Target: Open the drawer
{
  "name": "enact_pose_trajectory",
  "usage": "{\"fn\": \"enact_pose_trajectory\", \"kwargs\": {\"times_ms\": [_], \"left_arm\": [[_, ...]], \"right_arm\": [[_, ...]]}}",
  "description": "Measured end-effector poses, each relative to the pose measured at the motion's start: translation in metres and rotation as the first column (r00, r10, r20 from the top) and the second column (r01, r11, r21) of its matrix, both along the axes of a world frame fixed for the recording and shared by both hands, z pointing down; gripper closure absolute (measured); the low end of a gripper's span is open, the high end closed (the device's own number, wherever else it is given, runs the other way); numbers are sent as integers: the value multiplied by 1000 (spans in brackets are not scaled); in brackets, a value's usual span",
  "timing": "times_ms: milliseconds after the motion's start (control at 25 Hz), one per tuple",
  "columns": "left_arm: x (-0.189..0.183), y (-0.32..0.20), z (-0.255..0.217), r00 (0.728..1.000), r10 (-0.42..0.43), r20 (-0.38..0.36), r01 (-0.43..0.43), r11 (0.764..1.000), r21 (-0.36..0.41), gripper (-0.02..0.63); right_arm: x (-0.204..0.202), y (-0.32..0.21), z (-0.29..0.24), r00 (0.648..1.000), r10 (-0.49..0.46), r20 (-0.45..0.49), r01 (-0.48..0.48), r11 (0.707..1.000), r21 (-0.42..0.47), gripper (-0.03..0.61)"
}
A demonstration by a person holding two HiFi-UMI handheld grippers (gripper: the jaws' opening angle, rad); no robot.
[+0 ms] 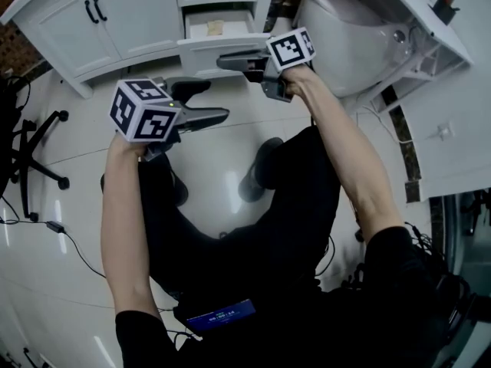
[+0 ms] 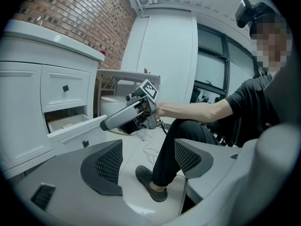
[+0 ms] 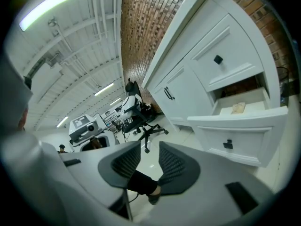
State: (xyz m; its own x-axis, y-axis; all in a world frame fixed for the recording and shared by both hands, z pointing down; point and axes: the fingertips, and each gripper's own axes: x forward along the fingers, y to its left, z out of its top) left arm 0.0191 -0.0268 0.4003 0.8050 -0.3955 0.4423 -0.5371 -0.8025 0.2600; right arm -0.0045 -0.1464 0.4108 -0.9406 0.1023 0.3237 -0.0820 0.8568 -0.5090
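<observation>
The lower drawer (image 1: 222,49) of the white vanity stands pulled out, with a small tan item (image 1: 215,27) lying inside. The right gripper view shows the drawer front (image 3: 244,131) with its black knob (image 3: 228,144) off to the right. My right gripper (image 1: 224,62) hovers just in front of the drawer front, its jaws (image 3: 149,149) a narrow gap apart with nothing between them. My left gripper (image 1: 216,102) hangs lower and left, away from the cabinet, wide open and empty (image 2: 148,159). Its view shows the right gripper (image 2: 124,117) by the drawer (image 2: 75,128).
A shut upper drawer (image 3: 217,59) sits above the open one, and double cabinet doors (image 1: 96,21) stand to its left. A toilet (image 1: 353,37) is at the right. An office chair (image 1: 31,152) and floor cables lie left. The person's legs and shoes (image 1: 261,167) are below.
</observation>
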Motion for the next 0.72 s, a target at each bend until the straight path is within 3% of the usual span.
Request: {"fn": "enact_pose_trajectory", "kwargs": {"times_ms": [160,320,480,720], "left_arm": [[-5,-9,-3,1000,-12,-16,12,1000,-5,265],[-1,-10,-11,1000,3,-11,-3,1000,11,265],[-4,-12,-8,1000,-16,-20,16,1000,-1,265],[-2,-10,-9,1000,-7,-23,7,1000,1,265]], "right_arm": [[1,-3,-2,1000,-14,-16,15,999,48,439],[0,3,2,1000,8,-26,-11,996,-88,439],[-1,-1,5,998,-41,-57,43,999,29,439],[-2,6,9,997,-53,-64,53,999,0,440]]}}
